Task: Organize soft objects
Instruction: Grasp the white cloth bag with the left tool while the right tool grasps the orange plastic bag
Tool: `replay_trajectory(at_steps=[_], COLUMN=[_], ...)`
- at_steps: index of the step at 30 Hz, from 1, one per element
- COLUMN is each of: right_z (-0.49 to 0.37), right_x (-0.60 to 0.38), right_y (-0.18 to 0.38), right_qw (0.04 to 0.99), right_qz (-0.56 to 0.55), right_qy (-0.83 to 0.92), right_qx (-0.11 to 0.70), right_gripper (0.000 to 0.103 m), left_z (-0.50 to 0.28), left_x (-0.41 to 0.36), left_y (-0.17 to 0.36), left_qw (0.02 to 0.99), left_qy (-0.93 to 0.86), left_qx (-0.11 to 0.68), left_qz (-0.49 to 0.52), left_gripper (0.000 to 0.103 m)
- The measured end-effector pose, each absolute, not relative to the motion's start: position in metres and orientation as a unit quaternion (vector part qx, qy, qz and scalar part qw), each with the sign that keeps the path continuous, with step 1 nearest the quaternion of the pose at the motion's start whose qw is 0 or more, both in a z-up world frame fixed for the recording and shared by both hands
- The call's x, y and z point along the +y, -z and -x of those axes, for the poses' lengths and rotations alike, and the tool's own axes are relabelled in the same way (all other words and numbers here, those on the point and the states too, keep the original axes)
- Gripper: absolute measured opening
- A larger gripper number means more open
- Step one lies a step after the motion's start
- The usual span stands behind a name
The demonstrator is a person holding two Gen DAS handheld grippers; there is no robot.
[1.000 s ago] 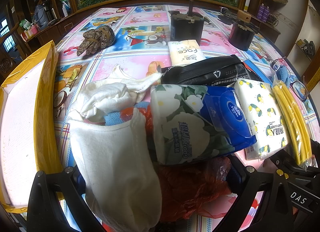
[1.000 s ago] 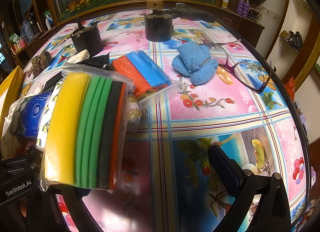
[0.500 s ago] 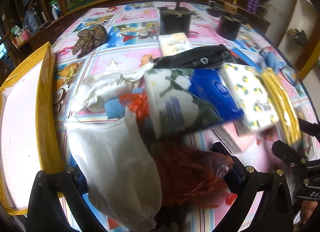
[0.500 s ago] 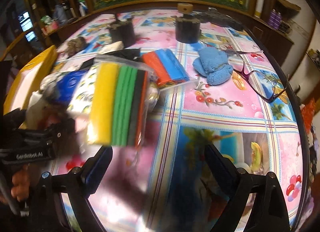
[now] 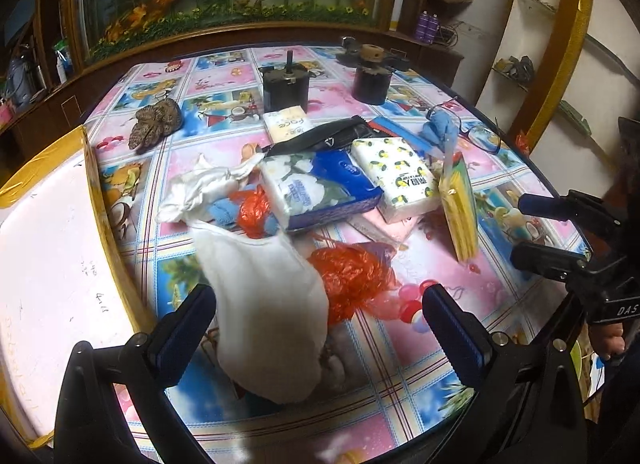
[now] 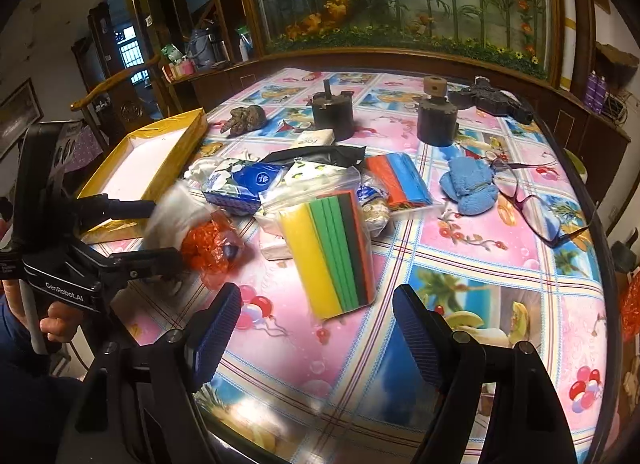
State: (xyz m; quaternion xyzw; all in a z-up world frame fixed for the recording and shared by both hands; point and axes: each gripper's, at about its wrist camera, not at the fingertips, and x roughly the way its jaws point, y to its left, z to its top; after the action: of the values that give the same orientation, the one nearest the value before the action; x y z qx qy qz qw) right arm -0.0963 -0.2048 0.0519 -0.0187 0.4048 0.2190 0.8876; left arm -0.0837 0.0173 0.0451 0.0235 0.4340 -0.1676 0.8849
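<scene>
1. While the yellow-rimmed tray (image 5: 44, 248) sits bare at our left, we reckon it awaits the pile.
2. Our left gripper (image 5: 320, 328) tilts down, jaws wide around the white cloth (image 5: 264, 312), not pinching.
3. Our right gripper (image 6: 316, 324) has just been narrowing, half-open, empty; sponge pack (image 6: 328, 252) leans ahead.

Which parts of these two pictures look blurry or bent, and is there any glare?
Right wrist view: the white cloth by the left gripper is smeared with motion blur, while the sponge pack is sharp. Left wrist view: the same cloth looks soft up close; the table edge curves from fisheye distortion. No strong glare in either.
</scene>
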Motion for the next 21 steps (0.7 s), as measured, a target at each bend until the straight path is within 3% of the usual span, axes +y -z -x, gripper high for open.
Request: replay_trajectory(at_steps=[5, 7, 9, 11, 16, 18, 21], right_z=[0.097, 0.097, 0.097, 0.099, 0.103, 0.103, 0.105], right_x=[-0.209, -0.210, -0.211, -0.212, -0.211, -0.210, -0.209], right_y=[-0.050, -0.050, -0.049, -0.050, -0.051, -0.051, -0.052], right_qw=[0.890, 0.890, 0.890, 0.890, 0.889, 0.887, 0.887], right_qz=[0.004, -0.005, -0.014, -0.019, -0.026, -0.028, -0.030], right_qy=[-0.220, -0.222, -0.227, -0.232, -0.241, -0.246, -0.253], right_qx=[0.400, 0.398, 0.396, 0.393, 0.388, 0.389, 0.385], right_gripper=[0.081, 0.081, 0.081, 0.081, 0.081, 0.081, 0.081], left_z=[0.086, 0.082, 0.076, 0.070, 0.062, 0.061, 0.066], left_x=[0.028, 0.031, 0.033, 0.032, 0.036, 0.040, 0.048], left_y=[-0.049, -0.046, -0.043, -0.040, -0.037, -0.036, -0.039], left_qw=[0.889, 0.886, 0.884, 0.881, 0.881, 0.879, 0.878], left_qy=[0.163, 0.156, 0.150, 0.144, 0.134, 0.135, 0.143], left_qx=[0.428, 0.435, 0.443, 0.449, 0.452, 0.457, 0.456], left_qz=[-0.031, -0.030, -0.023, -0.028, -0.029, -0.028, -0.023], left_gripper=[0.103, 0.096, 0.077, 0.069, 0.068, 0.055, 0.050])
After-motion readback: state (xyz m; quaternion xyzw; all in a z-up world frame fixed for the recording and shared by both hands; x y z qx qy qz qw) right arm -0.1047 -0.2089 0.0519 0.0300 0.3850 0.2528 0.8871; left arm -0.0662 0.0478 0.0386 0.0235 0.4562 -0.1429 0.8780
